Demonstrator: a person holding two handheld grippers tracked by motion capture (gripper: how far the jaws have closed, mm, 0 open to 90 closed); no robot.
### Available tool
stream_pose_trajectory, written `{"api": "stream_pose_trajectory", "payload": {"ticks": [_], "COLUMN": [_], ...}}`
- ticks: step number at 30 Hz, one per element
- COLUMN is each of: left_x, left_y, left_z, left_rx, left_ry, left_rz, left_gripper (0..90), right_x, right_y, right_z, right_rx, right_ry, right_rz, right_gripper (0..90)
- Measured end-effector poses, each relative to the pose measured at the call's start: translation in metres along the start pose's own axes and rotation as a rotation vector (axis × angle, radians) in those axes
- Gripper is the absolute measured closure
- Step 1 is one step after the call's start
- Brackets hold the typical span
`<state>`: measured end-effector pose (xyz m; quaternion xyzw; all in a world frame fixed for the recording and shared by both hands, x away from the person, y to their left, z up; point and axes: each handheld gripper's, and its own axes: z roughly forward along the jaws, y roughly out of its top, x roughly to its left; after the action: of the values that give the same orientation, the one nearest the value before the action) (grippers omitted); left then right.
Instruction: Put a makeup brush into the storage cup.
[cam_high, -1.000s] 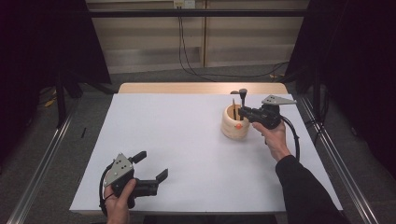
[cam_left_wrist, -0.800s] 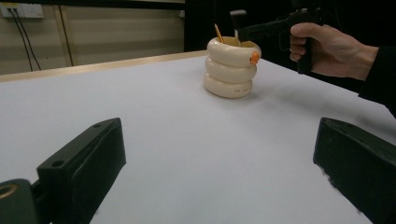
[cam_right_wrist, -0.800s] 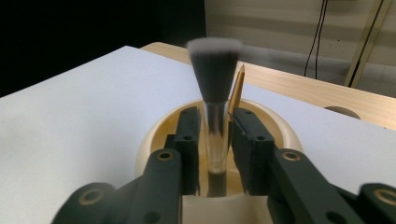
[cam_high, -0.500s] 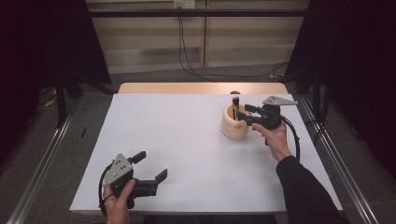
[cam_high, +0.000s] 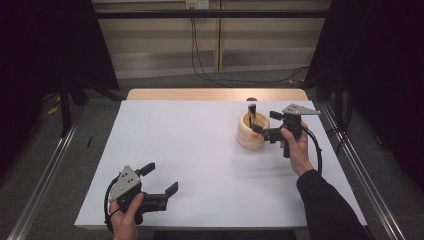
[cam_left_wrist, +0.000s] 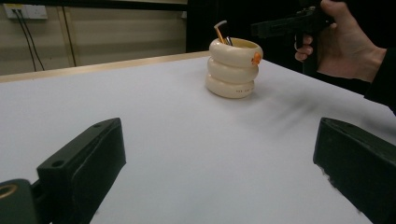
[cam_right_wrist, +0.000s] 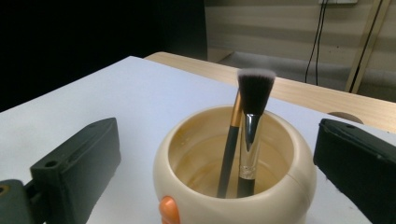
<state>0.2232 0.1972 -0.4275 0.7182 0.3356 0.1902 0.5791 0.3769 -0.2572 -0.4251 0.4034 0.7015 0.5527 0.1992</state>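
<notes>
Brush (cam_right_wrist: 254, 119) dropped upright in the cup (cam_high: 251, 131): the right gripper (cam_high: 264, 124) has just sprung wide, empty; the left gripper (cam_high: 159, 179) idles open, placement apparently done.

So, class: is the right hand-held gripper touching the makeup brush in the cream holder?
Apart. In the right gripper view the right hand-held gripper has just opened wide, and the makeup brush stands free in the cream holder.

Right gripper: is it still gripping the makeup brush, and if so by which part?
No. The right gripper has just been opening; its jaws stand wide on either side of the cream holder, and the makeup brush stands free inside. Nothing is held.
</notes>
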Motion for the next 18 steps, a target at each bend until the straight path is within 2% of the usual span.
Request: {"api": "stream_pose_trajectory", "payload": {"ticks": [4, 8, 15, 18], "left_x": [0.000, 0.000, 0.000, 0.000], "left_y": [0.000, 0.000, 0.000, 0.001], "left_z": [0.000, 0.001, 0.001, 0.000], "left_rx": [0.003, -0.002, -0.003, -0.003], "left_ry": [0.000, -0.003, 0.002, 0.007], "left_rz": [0.003, -0.003, -0.004, -0.005], "left_gripper": [2.2, 2.2, 2.2, 2.2], "right_x": [0.003, 0.011, 0.020, 0.023], "right_y": [-0.001, -0.004, -0.006, -0.006], "right_z": [-0.003, -0.007, -0.017, -0.022], "right_rx": [-0.006, -0.020, -0.050, -0.052], "right_ry": [-0.002, -0.093, -0.133, -0.130], "right_rz": [-0.002, -0.049, -0.074, -0.075], "right_gripper": [0.1, 1.0, 0.2, 0.1]}}
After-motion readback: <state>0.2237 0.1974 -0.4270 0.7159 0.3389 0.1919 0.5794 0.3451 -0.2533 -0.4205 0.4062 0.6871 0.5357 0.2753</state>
